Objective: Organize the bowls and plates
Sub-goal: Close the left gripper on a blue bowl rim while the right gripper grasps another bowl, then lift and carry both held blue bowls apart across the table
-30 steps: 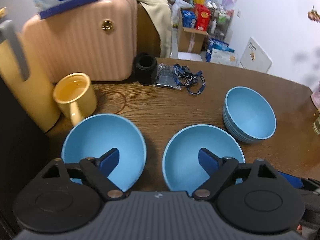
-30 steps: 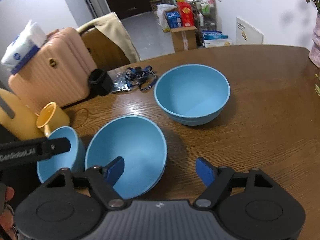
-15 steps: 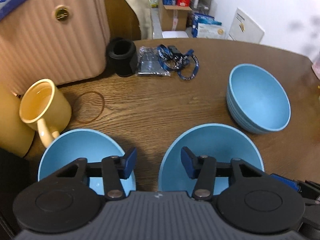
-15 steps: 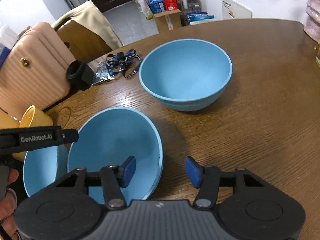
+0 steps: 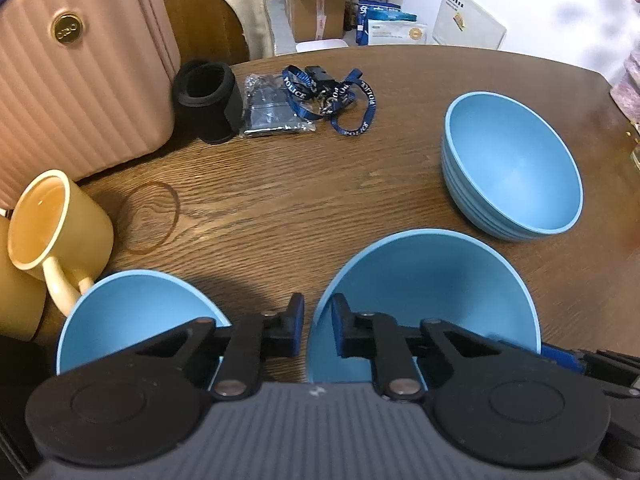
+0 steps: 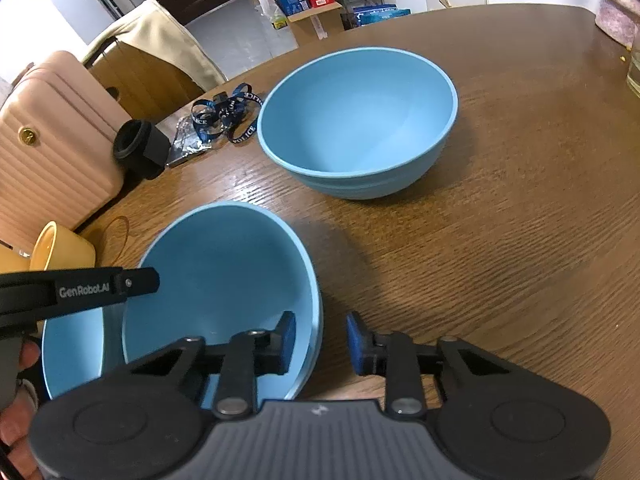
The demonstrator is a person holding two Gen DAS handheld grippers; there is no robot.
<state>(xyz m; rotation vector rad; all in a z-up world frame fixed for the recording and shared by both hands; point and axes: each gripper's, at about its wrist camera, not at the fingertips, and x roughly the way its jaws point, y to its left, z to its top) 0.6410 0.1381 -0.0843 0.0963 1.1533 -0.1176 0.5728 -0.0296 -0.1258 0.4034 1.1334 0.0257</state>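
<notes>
Blue bowls sit on a brown wooden table. A near middle bowl (image 5: 432, 280) (image 6: 224, 280), tilted in the right wrist view, lies between my grippers. A small bowl (image 5: 132, 312) (image 6: 76, 352) is at the near left. A stack of bowls (image 5: 512, 168) (image 6: 360, 120) stands further right. My left gripper (image 5: 316, 330) has its pads almost closed on the middle bowl's left rim. My right gripper (image 6: 320, 342) straddles that bowl's right rim, jaws narrowed with a gap still showing.
A yellow mug (image 5: 52, 220) stands at the left beside a pink suitcase (image 5: 80, 60). A black cup (image 5: 208, 100) and a blue lanyard (image 5: 332, 96) with a packet lie at the table's far side. A glass (image 6: 634, 68) stands at the right edge.
Both grippers have moved down and forward to the middle bowl and narrowed their jaws around its rim, left side and right side. The bowl now looks tilted.
</notes>
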